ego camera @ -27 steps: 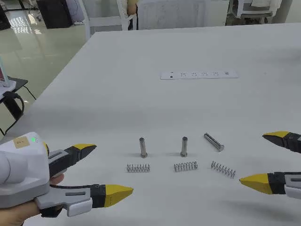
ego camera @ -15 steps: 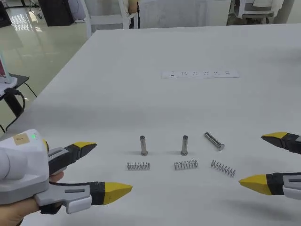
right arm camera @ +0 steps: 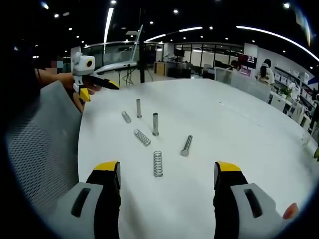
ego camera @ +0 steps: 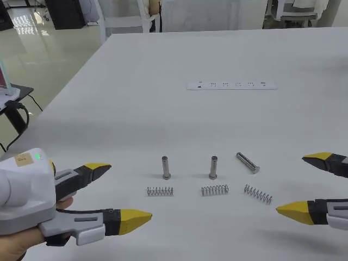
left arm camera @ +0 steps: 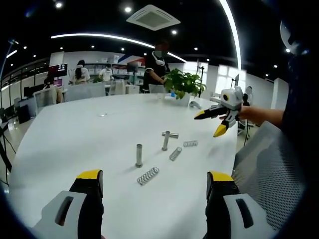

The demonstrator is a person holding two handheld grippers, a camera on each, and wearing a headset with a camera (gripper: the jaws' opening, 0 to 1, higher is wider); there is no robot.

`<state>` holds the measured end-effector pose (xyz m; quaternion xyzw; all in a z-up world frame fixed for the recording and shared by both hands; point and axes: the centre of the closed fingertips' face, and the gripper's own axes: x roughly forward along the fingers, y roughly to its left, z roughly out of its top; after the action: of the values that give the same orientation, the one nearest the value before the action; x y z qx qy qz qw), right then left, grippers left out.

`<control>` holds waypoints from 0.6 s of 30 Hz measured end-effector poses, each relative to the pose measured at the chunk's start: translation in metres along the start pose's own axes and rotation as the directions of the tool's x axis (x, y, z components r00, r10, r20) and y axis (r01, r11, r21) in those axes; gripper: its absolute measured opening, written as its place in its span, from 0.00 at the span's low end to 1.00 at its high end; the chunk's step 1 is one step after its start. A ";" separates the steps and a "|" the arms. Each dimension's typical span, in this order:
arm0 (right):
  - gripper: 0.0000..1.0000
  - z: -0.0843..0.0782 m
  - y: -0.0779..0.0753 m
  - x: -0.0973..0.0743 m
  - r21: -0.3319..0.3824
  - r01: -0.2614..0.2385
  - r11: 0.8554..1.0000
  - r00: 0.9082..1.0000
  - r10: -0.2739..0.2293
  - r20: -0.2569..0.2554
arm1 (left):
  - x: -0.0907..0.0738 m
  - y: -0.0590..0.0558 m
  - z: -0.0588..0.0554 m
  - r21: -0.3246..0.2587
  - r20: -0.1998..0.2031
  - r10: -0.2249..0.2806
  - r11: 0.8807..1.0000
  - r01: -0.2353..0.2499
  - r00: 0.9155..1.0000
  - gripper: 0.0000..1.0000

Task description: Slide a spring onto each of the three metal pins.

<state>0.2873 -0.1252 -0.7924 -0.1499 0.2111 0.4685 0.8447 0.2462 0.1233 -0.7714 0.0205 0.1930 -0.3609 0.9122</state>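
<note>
Two metal pins stand upright on the white table (ego camera: 163, 109): the left pin (ego camera: 166, 167) and the middle pin (ego camera: 213, 167). A third pin (ego camera: 247, 163) lies flat to their right. A spring lies in front of each: left spring (ego camera: 160, 191), middle spring (ego camera: 215, 190), right spring (ego camera: 258, 194). My left gripper (ego camera: 117, 193) hovers open at the lower left, well short of the left spring (left arm camera: 148, 175). My right gripper (ego camera: 307, 185) hangs open at the right edge, with the right spring (right arm camera: 158, 163) ahead of its jaws. Both hold nothing.
A white power strip (ego camera: 231, 85) lies flat farther back on the table. Chairs (ego camera: 122, 19) stand beyond the far edge. The table's left edge runs diagonally beside a glossy floor (ego camera: 38, 49). A potted plant (left arm camera: 183, 82) sits at the table's end.
</note>
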 end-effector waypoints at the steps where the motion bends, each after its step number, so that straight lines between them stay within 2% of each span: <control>1: 0.77 0.000 0.000 0.000 0.001 -0.001 1.000 1.000 0.001 -0.001 | 0.000 0.000 0.000 0.000 0.000 0.000 1.000 0.000 1.000 0.82; 18: 0.76 -0.003 -0.002 -0.002 0.005 0.006 1.000 1.000 -0.006 -0.002 | 0.000 0.000 0.001 0.002 -0.003 0.001 1.000 -0.001 1.000 0.82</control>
<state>0.2875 -0.1291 -0.7936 -0.1487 0.2126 0.4653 0.8463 0.2465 0.1230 -0.7710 0.0222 0.1938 -0.3605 0.9122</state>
